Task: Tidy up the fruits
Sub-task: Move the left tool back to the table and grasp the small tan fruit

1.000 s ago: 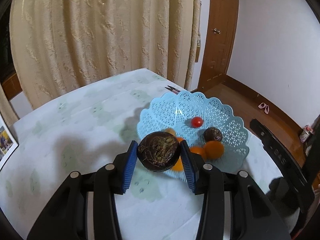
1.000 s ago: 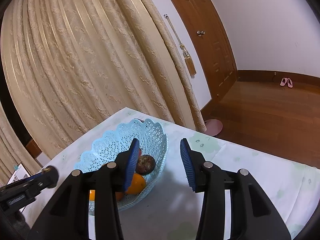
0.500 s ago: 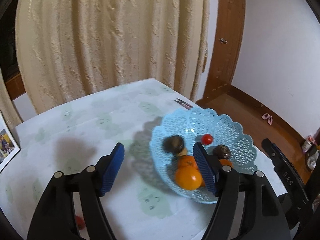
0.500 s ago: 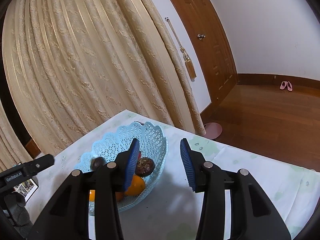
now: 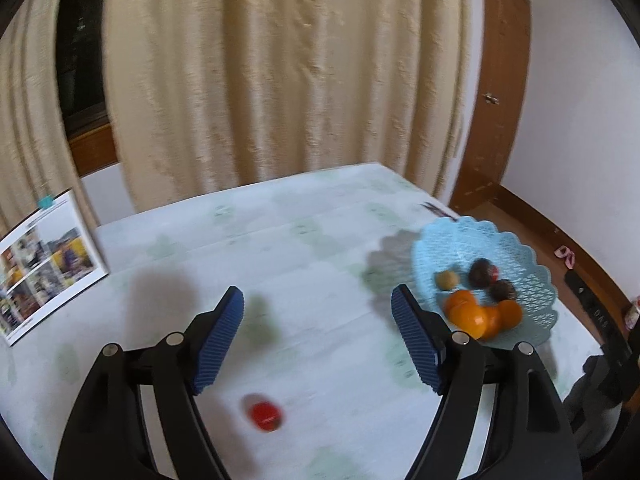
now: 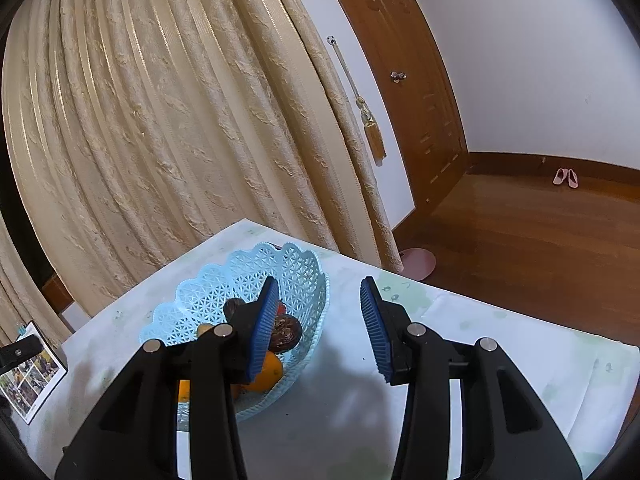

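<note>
Swinging left since half a second ago, the left gripper (image 5: 316,312) now has the pale blue lattice plastic fruit basket (image 5: 528,256) off beyond its right jaw, where before the basket sat between the jaws. Jaws spread wide, nothing held, tilted down over the white tablecloth with faint green print (image 5: 304,240). Small round red fruit (image 5: 265,416) lies on the cloth, low between the jaws and nearer the left one; blurred, so no long axis or pointing direction can be told. Inside the basket: orange round citrus fruits (image 5: 480,316), two dark brown wrinkled round fruits (image 5: 502,290) and a small tan round fruit (image 5: 447,279). A printed photo sheet (image 5: 44,268) stands out past the left jaw.

Right gripper (image 6: 318,322) holds level and hasn't shifted, jaws moderately apart and empty. The basket (image 6: 296,268) sits behind its left jaw, one dark fruit (image 6: 286,334) just beside that pad.
</note>
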Demonstrator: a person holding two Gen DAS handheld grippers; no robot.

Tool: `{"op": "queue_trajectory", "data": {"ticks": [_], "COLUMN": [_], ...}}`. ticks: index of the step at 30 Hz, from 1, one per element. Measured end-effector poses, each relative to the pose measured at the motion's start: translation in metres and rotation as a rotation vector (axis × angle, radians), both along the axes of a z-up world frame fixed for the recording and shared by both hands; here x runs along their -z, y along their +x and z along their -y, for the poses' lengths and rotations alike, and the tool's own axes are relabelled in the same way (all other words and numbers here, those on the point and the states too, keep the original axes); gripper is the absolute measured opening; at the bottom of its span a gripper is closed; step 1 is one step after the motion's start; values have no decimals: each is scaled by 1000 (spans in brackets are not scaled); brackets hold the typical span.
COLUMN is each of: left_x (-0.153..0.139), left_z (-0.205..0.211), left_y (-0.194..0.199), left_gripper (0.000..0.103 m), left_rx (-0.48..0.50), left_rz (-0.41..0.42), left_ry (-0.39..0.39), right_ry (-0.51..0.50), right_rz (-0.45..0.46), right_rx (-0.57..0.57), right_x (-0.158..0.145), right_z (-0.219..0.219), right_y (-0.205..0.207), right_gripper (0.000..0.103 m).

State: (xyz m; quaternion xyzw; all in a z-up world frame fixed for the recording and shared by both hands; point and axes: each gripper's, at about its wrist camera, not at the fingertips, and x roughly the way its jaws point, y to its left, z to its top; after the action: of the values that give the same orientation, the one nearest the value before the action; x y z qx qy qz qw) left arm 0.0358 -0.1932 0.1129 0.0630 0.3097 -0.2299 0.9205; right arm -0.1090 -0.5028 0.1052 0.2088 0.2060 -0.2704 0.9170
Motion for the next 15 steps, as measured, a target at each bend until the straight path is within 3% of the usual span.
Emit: {"op": "queue_trajectory", "data": {"ticks": [8, 15], "left_x": [3, 24], "left_z": [-67, -100], "left_y": [-4, -12], "left_gripper": [76, 76], "left_rx": [-104, -146], "left_rz": [-9, -56], "left_ry": [-17, -8], "right_ry": [-46, -56], "right_rz": [-24, -43], "right_rx": [-2, -16], "right_x": [-1, -2], "right_z": [-8, -17], "right_y": [4, 5], "right_gripper": [44, 44]}}
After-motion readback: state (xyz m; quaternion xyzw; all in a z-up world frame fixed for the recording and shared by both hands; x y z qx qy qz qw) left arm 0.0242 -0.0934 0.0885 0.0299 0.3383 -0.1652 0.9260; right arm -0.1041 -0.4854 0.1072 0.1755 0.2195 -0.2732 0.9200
